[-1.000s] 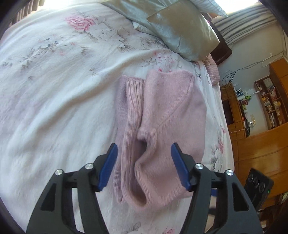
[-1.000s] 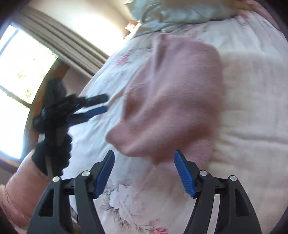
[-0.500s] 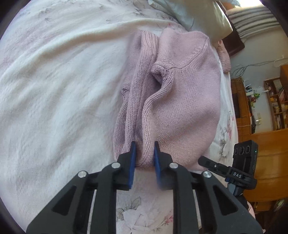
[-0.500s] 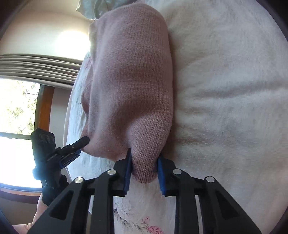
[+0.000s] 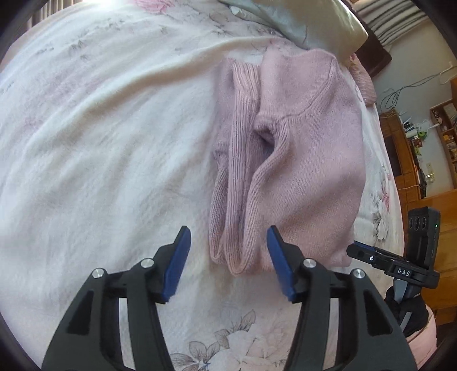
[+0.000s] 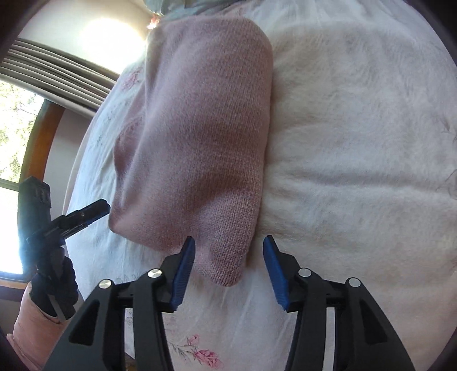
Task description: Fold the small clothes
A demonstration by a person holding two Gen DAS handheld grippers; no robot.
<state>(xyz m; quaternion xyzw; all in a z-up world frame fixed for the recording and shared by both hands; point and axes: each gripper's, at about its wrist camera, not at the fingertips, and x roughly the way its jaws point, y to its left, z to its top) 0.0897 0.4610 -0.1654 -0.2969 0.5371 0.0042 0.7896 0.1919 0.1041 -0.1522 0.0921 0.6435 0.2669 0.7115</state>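
Now both claws stand apart and hold nothing: the left claw straddles the near ribbed end of the pink sweater, the right claw its near corner, probably placed to take the near edge. The sweater lies partly folded on the flowered bed, below a pillow.

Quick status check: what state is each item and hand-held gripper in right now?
Pink knit sweater: folded, lying on the bed, not gripped.
Left hand-held gripper: open, straddling the sweater's near edge.
Right hand-held gripper: open at the sweater's near corner.
Floral bedspread: wrinkled.
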